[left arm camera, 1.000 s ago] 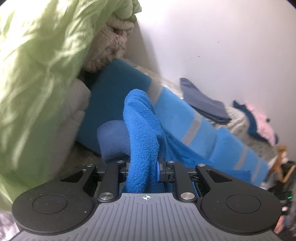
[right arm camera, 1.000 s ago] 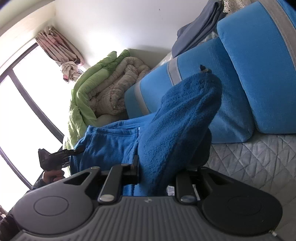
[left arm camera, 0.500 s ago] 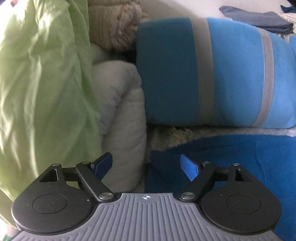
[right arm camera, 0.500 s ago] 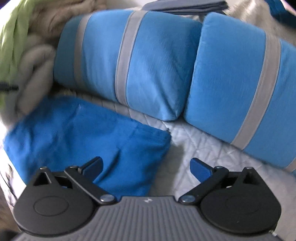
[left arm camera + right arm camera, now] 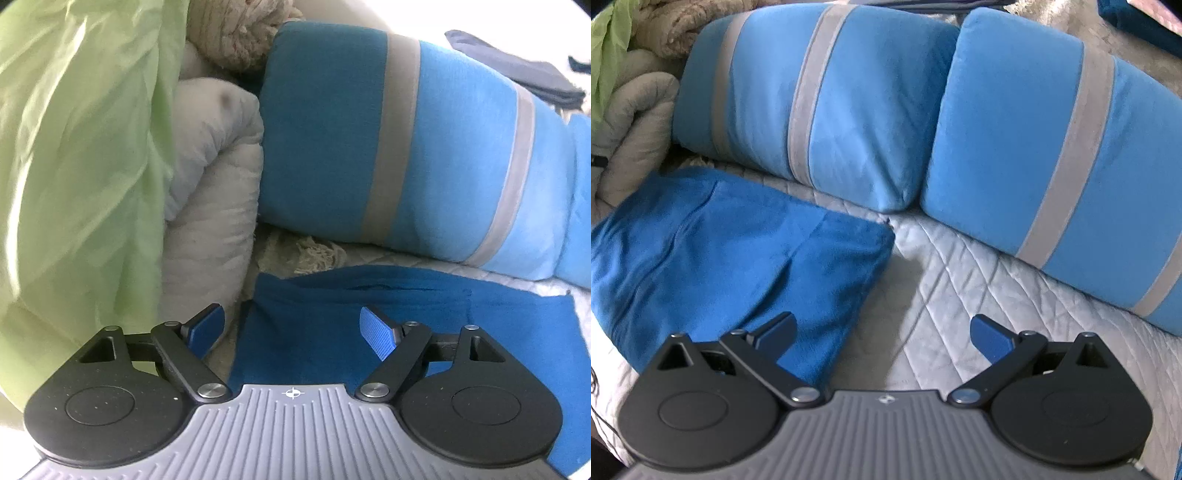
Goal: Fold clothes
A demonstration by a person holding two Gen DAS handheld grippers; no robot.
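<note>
A blue fleece garment (image 5: 731, 251) lies folded flat on the grey quilted bed cover (image 5: 960, 280), in front of the left striped pillow. It also shows in the left wrist view (image 5: 406, 317). My left gripper (image 5: 291, 328) is open and empty, hovering over the garment's left edge. My right gripper (image 5: 882, 332) is open and empty, above the garment's right edge and the bare quilt.
Two blue pillows with grey stripes (image 5: 820, 99) (image 5: 1052, 147) lie behind the garment. A green duvet (image 5: 74, 166) and a rolled grey-white quilt (image 5: 210, 206) stand at the left. A beige fuzzy blanket (image 5: 236, 33) and folded dark clothes (image 5: 517, 70) lie farther back.
One second ago both grippers were shut on the blue fleece and held it up. They have since opened and let it go; it now lies flat on the bed.
</note>
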